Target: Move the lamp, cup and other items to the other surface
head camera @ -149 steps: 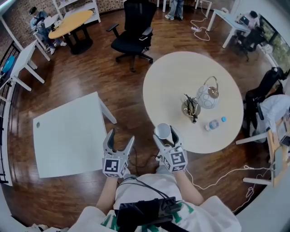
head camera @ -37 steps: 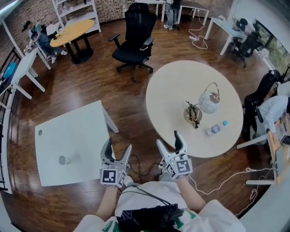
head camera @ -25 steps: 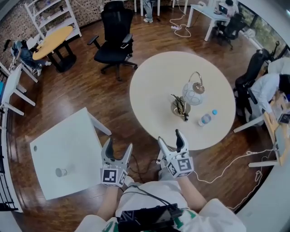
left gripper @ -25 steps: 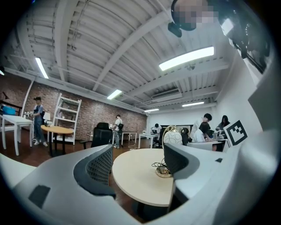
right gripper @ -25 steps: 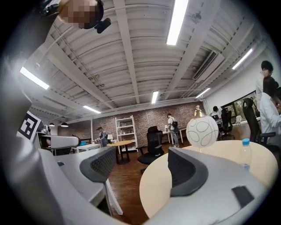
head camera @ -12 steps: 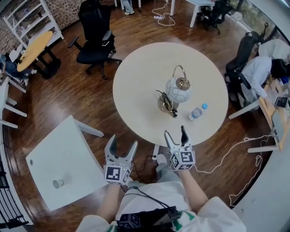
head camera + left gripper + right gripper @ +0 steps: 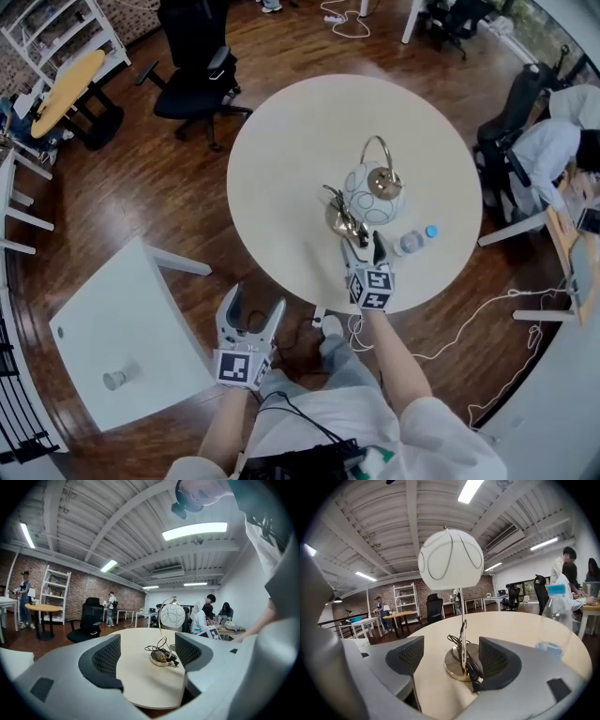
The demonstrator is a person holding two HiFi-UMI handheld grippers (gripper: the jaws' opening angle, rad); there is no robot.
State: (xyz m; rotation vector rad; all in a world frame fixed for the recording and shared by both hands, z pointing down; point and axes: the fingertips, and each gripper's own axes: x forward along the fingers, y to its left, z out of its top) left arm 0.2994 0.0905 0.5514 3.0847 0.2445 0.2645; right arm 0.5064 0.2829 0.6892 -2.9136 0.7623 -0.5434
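Observation:
The lamp has a white globe shade (image 7: 370,192), a thin brass stem and a round brass base (image 7: 340,221) with a black cord coiled on it. It stands on the round beige table (image 7: 281,150). My right gripper (image 7: 362,246) is open just in front of the base. In the right gripper view its jaws flank the base (image 7: 461,665) without touching it, and the globe (image 7: 450,559) looms above. My left gripper (image 7: 255,305) is open and empty off the table's near edge. A clear bottle (image 7: 412,242) with a blue cap stands right of the lamp. The cup (image 7: 114,380) sits on the white square table (image 7: 112,319).
A black office chair (image 7: 192,66) stands beyond the round table. A white cable (image 7: 450,337) trails over the wooden floor at the right. People sit at desks to the far right (image 7: 553,131). In the left gripper view the lamp (image 7: 172,616) stands ahead on the round table.
My right gripper has reached forward over the round table's edge up to the lamp base. The left gripper stayed low by the table's near edge, drifting slightly.

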